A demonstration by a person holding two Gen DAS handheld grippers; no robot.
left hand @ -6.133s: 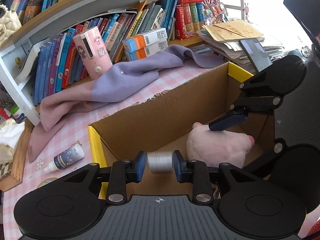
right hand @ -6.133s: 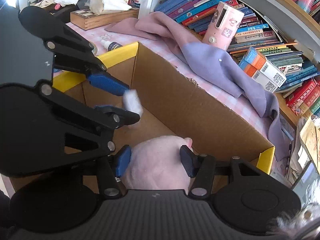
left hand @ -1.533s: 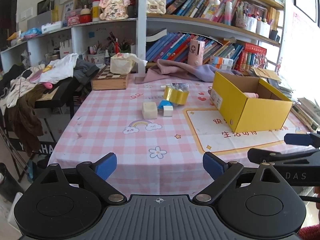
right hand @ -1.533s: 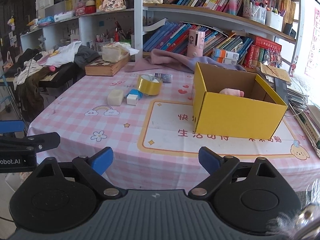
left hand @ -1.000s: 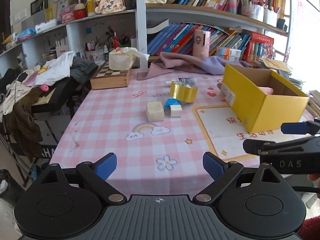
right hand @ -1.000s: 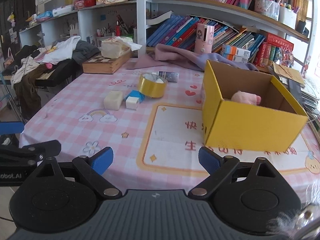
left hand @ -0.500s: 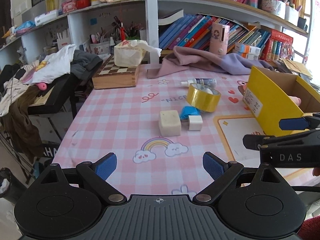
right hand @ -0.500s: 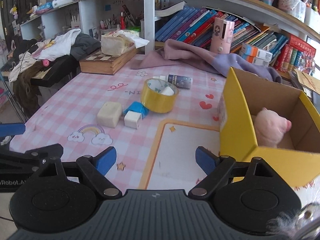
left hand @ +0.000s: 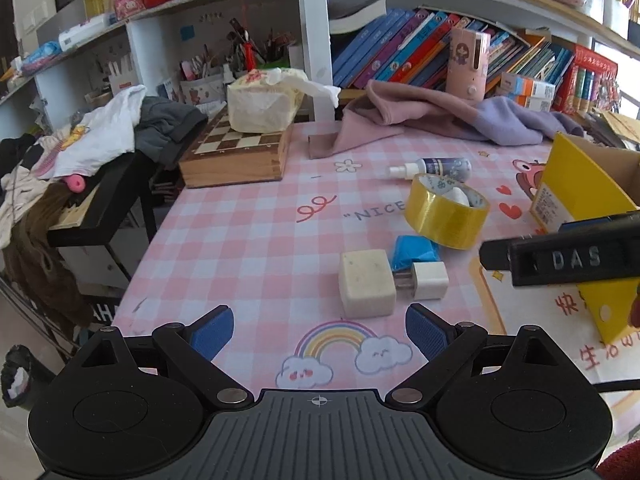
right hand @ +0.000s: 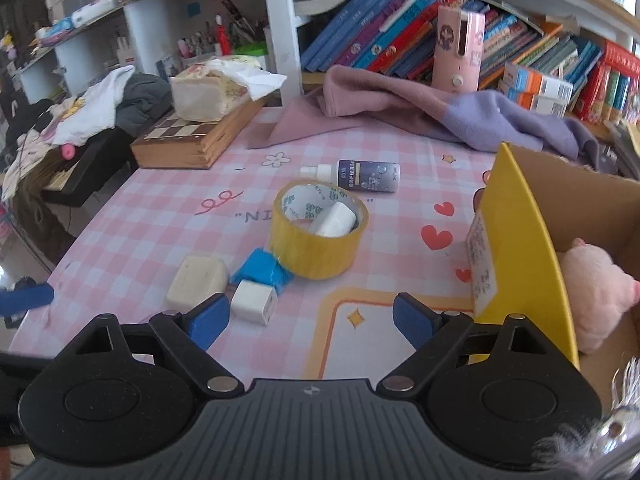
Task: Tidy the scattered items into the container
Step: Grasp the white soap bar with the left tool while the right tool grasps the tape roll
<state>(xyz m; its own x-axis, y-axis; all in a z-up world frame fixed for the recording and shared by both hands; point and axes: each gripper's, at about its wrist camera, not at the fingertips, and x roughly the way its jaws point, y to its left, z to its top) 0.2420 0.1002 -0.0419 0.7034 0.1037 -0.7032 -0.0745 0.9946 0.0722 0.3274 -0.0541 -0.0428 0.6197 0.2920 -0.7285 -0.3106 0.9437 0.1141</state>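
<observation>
A yellow cardboard box (right hand: pixel 520 240) stands at the right with a pink plush pig (right hand: pixel 596 292) inside; it also shows in the left wrist view (left hand: pixel 580 188). On the pink checked cloth lie a yellow tape roll (right hand: pixel 318 236) with a white object inside, a cream block (right hand: pixel 196 280), a blue item (right hand: pixel 262 272), a white charger cube (right hand: pixel 254 302) and a small spray bottle (right hand: pixel 360 176). My left gripper (left hand: pixel 319 330) is open and empty, just short of the cream block (left hand: pixel 366 282). My right gripper (right hand: pixel 310 316) is open and empty, near the cube.
A wooden chessboard box (left hand: pixel 236 152) with a tissue pack stands at the back left. A pink and purple cloth (right hand: pixel 420 116) lies along the bookshelf, with a pink device (right hand: pixel 458 48) behind it. Clothes pile on a side stand (left hand: pixel 92 148) left of the table.
Both grippers have moved forward and closer to the scattered items since half a second ago; the items loom larger. Both stay open and empty.
</observation>
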